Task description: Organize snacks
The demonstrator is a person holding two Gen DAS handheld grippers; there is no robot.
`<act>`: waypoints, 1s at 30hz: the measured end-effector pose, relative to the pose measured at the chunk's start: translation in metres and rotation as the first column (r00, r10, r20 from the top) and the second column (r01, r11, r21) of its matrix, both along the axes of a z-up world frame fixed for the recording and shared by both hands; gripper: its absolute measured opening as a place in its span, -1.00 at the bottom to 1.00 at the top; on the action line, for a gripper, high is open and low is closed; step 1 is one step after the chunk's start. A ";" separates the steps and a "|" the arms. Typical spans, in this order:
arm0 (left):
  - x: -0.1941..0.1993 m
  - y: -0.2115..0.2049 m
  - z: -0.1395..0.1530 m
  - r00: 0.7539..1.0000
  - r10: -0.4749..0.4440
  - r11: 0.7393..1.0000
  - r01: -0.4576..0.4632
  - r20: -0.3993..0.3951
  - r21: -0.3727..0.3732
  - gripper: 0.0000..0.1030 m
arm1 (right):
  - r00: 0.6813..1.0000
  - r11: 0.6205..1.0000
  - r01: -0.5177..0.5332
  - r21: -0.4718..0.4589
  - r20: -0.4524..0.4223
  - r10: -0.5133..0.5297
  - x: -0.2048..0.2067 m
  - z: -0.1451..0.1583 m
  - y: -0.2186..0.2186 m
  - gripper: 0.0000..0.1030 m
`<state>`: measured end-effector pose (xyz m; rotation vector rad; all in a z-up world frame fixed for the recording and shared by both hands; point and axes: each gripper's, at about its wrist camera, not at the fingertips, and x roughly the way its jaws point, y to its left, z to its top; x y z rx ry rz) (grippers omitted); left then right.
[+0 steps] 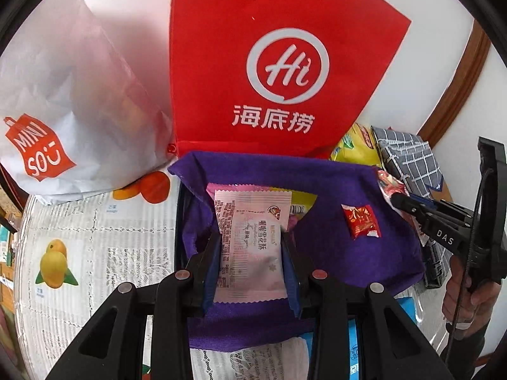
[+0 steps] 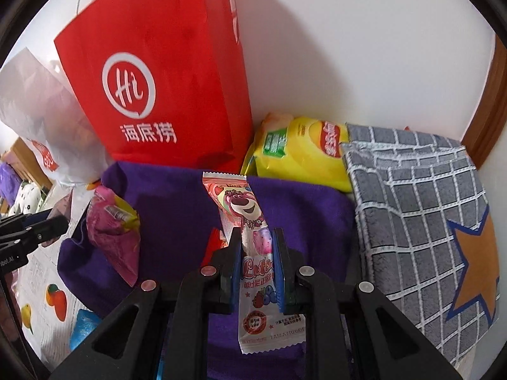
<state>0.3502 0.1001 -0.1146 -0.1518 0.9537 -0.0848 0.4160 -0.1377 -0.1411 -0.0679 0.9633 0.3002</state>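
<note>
So, left to right: white Miniso bag (image 1: pixel 63 101) stood far left, red bag (image 1: pixel 269 63) beside it. Pink-white snack packet (image 1: pixel 250 240) clamped in left gripper (image 1: pixel 252 262) over purple cloth bag (image 1: pixel 332 190). Bear-print candy packet (image 2: pixel 253 253) pinched by right gripper (image 2: pixel 256 266), yellow chip bag (image 2: pixel 304 152) behind, grey checked cloth (image 2: pixel 412 205) far right.

The red bag (image 1: pixel 285 72) carries a white ringed "Hi" logo above the characters 海底捞. The white bag (image 1: pixel 63 95) bears an orange "MINISO" mark. The right tool (image 1: pixel 408 204) has "DAS" on its arm. The pink-white snack packet (image 1: pixel 250 240) reads 雪花酥. The bear-printed packet (image 2: pixel 253 253) shows "Lots".
</note>
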 end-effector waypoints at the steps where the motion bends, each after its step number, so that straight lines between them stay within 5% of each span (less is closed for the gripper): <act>1: 0.001 -0.001 -0.001 1.000 -0.003 1.000 0.003 -0.004 0.002 -0.34 | 1.000 1.000 -0.004 0.000 -0.009 0.004 0.000 -0.002 0.001 -0.65; 30: 0.008 -0.009 -0.017 0.998 -0.032 0.999 0.032 -0.059 0.009 -0.34 | 0.997 0.998 -0.040 -0.053 -0.061 0.036 0.008 -0.022 0.010 -0.60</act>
